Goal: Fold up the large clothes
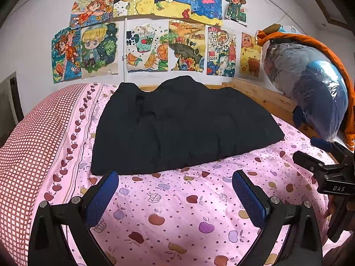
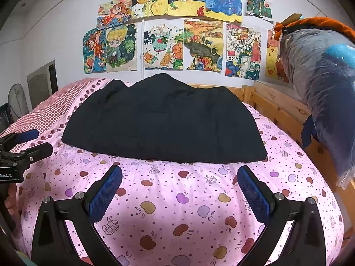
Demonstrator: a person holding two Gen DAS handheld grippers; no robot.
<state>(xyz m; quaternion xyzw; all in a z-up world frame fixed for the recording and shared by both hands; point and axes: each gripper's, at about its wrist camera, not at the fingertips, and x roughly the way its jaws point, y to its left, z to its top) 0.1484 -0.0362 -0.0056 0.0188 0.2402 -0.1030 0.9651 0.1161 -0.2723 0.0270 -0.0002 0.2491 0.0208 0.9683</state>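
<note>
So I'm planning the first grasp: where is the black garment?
The black padded garment lies flat on the pink apple-print bedsheet, mid-view in both cameras, beyond both open grippers.

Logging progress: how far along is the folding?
Done: the black garment lies on the bed as a compact block, seemingly folded. In hand: nothing; the left hand-held gripper and right hand-held gripper hover open, short of it. Left: perhaps another fold.

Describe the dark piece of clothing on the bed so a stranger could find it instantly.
Start at the wooden-framed bed under the wall of colourful children's drawings. On its pink apple-print sheet lies a large black padded garment, spread flat near the wall. It is the only plain dark thing there.
</note>
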